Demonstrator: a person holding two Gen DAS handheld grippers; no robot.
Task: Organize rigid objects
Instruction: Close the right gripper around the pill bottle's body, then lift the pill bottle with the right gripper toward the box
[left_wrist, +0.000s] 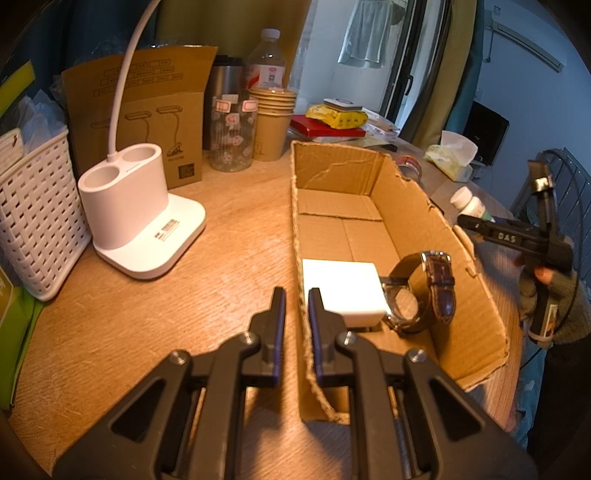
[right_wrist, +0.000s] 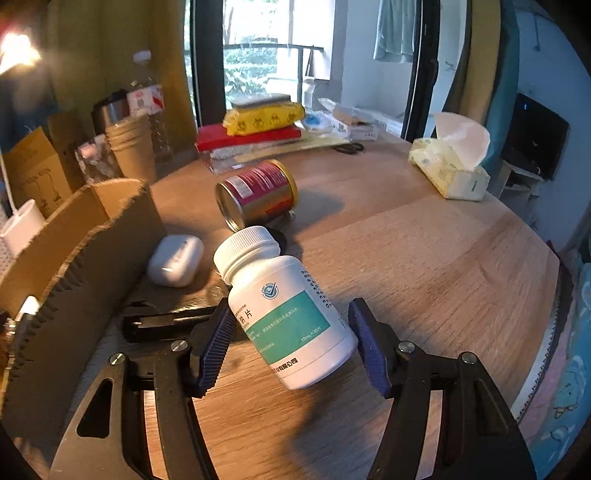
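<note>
The right tongs grasp the white pill bottle low on its body, cap tilted toward eleven o'clock, off the surface. The right pad may barely touch; the angle blurs this. Best to firm that grip before carrying it left over the torn wall of the cardboard box. The left tongs sit clenched astride the box's near wall, angled downward, steadying it.
</note>
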